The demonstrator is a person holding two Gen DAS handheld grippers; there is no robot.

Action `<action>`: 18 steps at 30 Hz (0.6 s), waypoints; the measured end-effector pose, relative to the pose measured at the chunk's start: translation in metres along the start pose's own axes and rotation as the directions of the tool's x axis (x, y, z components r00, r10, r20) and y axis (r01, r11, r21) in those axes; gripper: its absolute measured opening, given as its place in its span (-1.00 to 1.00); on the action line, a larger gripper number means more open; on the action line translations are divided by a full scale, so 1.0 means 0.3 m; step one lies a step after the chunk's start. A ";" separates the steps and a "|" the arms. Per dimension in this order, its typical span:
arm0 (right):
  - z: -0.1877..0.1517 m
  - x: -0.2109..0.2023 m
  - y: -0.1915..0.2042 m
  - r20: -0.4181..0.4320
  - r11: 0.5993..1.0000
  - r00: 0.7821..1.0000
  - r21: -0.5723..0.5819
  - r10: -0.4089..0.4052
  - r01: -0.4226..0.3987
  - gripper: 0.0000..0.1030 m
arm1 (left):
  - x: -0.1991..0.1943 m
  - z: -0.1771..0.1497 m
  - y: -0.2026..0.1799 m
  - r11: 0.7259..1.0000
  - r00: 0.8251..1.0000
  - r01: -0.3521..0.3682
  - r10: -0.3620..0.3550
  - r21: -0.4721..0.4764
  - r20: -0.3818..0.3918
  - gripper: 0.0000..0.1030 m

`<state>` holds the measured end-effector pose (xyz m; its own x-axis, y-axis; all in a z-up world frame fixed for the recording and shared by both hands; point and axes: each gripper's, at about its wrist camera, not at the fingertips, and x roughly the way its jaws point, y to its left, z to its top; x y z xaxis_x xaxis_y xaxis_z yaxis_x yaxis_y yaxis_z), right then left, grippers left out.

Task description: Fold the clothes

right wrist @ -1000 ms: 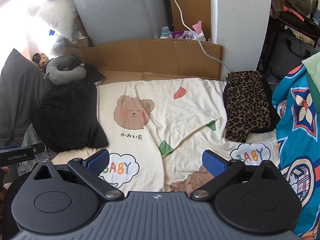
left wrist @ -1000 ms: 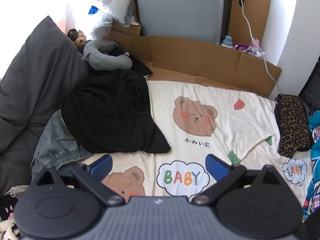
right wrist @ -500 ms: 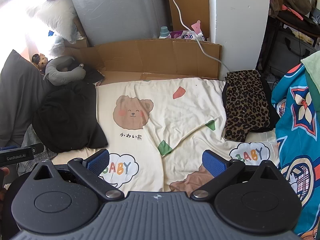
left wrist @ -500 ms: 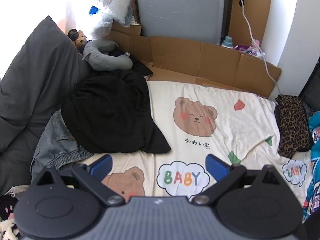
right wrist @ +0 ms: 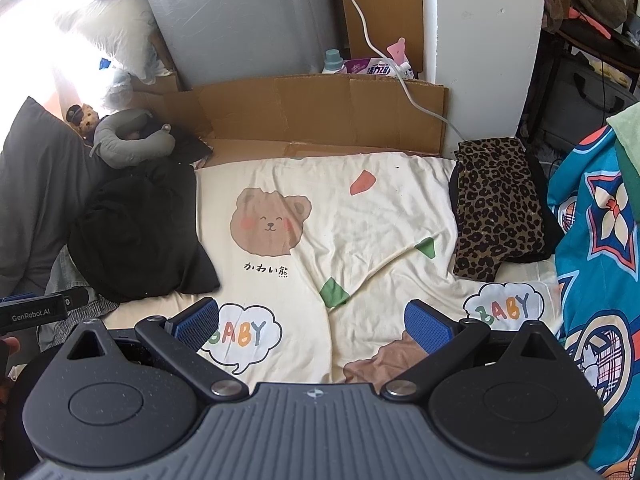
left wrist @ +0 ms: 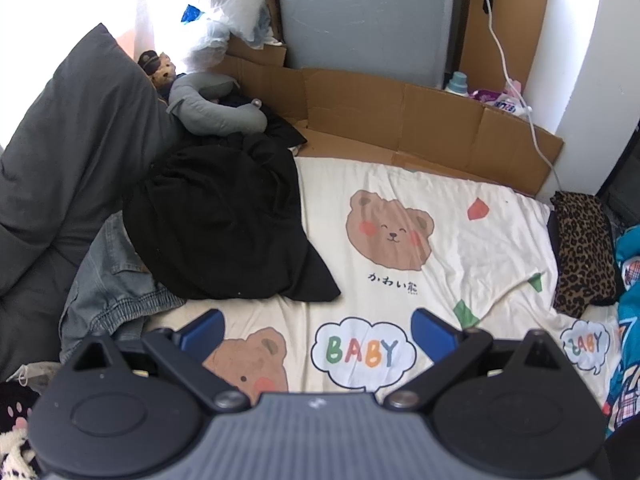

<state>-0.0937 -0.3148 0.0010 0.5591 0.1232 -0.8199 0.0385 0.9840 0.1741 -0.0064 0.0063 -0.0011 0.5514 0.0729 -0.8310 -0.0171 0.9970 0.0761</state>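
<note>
Sheet [left wrist: 460, 184] middle free between black garment [left wrist: 224, 220] and leopard cloth [right wrist: 496, 208].

Two raised views, shared bedsheet [left wrist: 460, 200]

On the bed sheet [right wrist: 360, 216], a heaped garment [right wrist: 136, 232] lies left, a folded garment [right wrist: 496, 216] right, cardboard [right wrist: 320, 112] behind.

Bear-print bed [left wrist: 460, 200], black garment [left wrist: 224, 224], leopard garment [right wrist: 496, 216]
</note>
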 end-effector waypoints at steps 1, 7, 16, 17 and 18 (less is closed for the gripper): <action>0.001 0.001 0.002 -0.001 1.000 1.000 -0.003 -0.001 0.001 0.98 | 0.002 0.000 0.000 1.000 1.000 0.004 -0.004 0.002 -0.003 0.95; 0.001 -0.003 -0.004 -0.006 1.000 1.000 0.000 0.006 -0.006 0.98 | 0.000 0.000 -0.009 1.000 1.000 0.006 -0.006 0.007 -0.003 0.95; 0.005 0.001 -0.008 -0.012 1.000 1.000 0.002 0.014 -0.014 0.98 | 0.004 0.000 -0.010 1.000 1.000 0.009 -0.009 -0.001 0.001 0.95; 0.005 0.001 -0.009 -0.011 1.000 1.000 0.001 0.012 -0.012 0.98 | 0.002 0.001 -0.010 1.000 1.000 0.008 -0.008 0.001 0.004 0.95; 0.005 -0.001 -0.010 -0.010 1.000 1.000 0.000 0.010 -0.010 0.98 | 0.000 0.001 -0.011 1.000 1.000 0.007 -0.007 0.002 0.006 0.95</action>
<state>-0.0926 -0.3179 0.0015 0.5514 0.1339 -0.8234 0.0334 0.9827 0.1822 -0.0061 0.0030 -0.0011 0.5565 0.0658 -0.8282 -0.0119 0.9974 0.0712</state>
